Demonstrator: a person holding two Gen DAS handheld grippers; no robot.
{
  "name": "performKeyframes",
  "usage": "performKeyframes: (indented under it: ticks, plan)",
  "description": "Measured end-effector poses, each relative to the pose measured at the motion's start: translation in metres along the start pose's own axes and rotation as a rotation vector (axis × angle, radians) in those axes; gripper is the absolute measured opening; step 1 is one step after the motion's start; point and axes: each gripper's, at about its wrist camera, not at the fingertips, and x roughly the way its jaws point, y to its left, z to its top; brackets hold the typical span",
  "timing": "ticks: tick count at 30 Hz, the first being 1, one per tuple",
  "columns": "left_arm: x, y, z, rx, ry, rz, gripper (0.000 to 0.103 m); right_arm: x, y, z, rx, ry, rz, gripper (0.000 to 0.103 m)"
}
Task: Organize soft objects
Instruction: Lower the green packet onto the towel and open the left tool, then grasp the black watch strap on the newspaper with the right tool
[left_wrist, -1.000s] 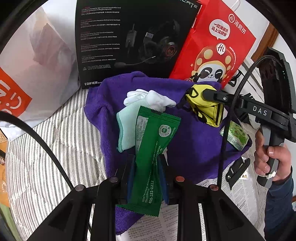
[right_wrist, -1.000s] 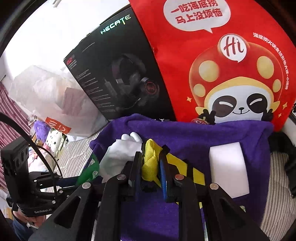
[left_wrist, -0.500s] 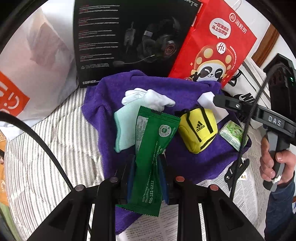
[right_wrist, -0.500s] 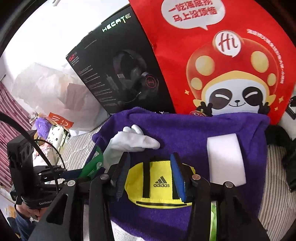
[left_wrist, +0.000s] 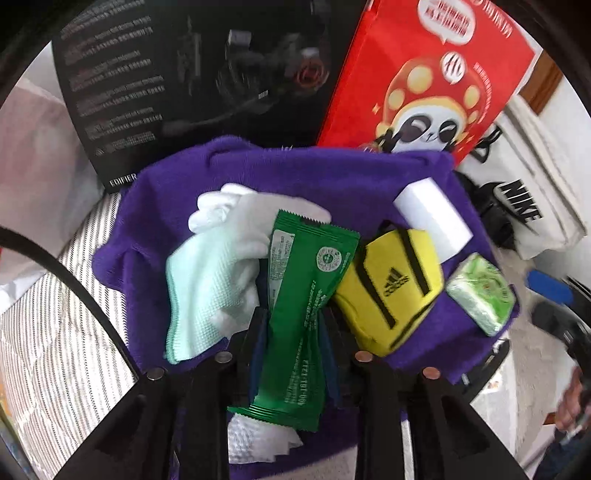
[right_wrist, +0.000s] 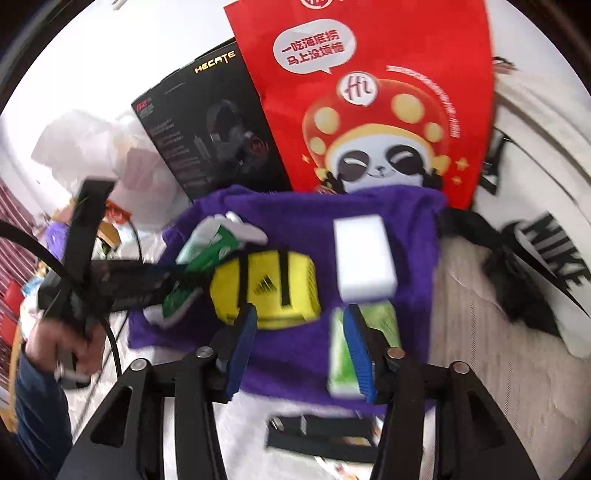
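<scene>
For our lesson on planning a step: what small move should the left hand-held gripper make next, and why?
Probably lower the green packet onto the purple towel beside the yellow pouch. The left hand-held gripper has the packet between its opening jaws, just over the towel where the other soft things lie.

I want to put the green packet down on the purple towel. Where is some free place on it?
Bare purple towel lies at the near edge, below the yellow pouch, and along the far edge behind the white sponge. The left side, around the white glove, is crowded.
</scene>
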Motion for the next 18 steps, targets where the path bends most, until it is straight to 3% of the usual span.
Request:
performKeyframes:
  ticks: [2, 4, 10, 14, 18]
  plan:
    - [0.001, -0.003, -0.001, -0.003, -0.009, 0.009, 0.033, -0.009, -0.003, -0.013, -0.007, 0.007, -0.008, 0.051]
    - [0.000, -0.004, 0.000, -0.022, -0.002, 0.008, 0.048, -0.016, -0.006, -0.025, -0.011, 0.013, -0.011, 0.051]
    - [-0.004, -0.010, -0.004, -0.021, 0.014, 0.047, 0.067, -0.030, -0.008, -0.051, -0.051, 0.031, -0.063, 0.058]
    - [-0.019, -0.012, -0.012, -0.007, -0.002, 0.126, 0.073, -0.032, -0.007, -0.068, -0.080, 0.053, -0.085, 0.068]
    - [-0.036, -0.012, -0.019, -0.006, -0.016, 0.141, 0.073, -0.025, -0.003, -0.086, -0.125, 0.081, -0.105, 0.069]
